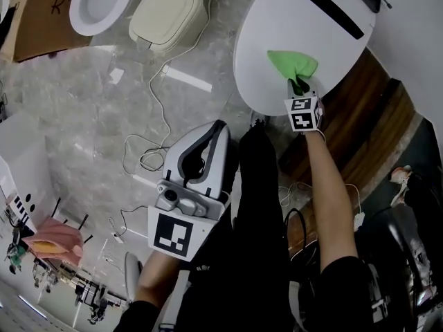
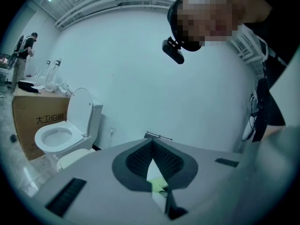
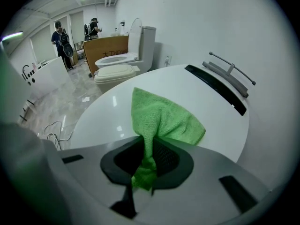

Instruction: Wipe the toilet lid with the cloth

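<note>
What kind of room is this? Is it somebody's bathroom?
Probably not a home bathroom; more like a workshop or showroom for toilets. Besides the toilet lid under the green cloth, a second toilet stands in the open by a cardboard box, and loose cables lie on the floor.

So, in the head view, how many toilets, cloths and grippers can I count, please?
Toilets: 3 (white shut toilet, white open toilet, cream toilet)
Cloths: 1 (green cloth, on the shut lid)
Grippers: 2 (left gripper, right gripper)
Total: 6
</note>
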The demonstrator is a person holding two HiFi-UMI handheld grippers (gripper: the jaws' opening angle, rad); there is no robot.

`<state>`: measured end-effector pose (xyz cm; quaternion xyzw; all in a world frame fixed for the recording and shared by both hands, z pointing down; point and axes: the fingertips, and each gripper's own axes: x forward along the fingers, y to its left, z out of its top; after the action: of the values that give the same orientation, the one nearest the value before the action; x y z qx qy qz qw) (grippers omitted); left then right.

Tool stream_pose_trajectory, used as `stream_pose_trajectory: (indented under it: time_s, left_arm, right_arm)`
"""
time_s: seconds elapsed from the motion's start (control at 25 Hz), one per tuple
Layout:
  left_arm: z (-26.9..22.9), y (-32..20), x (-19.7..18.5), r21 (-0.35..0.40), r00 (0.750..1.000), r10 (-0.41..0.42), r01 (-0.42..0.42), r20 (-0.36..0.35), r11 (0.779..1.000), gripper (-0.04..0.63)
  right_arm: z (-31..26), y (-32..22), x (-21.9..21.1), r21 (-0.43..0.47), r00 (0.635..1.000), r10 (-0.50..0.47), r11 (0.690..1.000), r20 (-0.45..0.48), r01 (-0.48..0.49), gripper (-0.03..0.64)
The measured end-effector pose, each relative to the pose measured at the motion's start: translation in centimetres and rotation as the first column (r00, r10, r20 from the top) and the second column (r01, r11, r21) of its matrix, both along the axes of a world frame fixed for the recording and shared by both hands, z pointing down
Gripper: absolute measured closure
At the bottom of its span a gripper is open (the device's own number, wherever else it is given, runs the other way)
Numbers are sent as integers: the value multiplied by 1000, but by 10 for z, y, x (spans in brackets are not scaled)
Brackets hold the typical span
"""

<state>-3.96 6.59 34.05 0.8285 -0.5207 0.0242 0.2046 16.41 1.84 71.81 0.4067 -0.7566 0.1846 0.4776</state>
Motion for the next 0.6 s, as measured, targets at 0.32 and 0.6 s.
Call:
stream_pose_trajectory:
  time_s: [0.32, 0.6]
  left_arm:
    - [9, 40, -26, -11, 1000, 11, -11, -5, 1000, 598]
    - [8, 53, -43, -10, 1000, 5, -5, -8, 1000, 598]
  right_arm:
    - [15, 90, -54, -27, 1000, -16, 999, 20, 17, 551]
    - [23, 129, -78, -68, 999, -31, 997, 23, 33, 551]
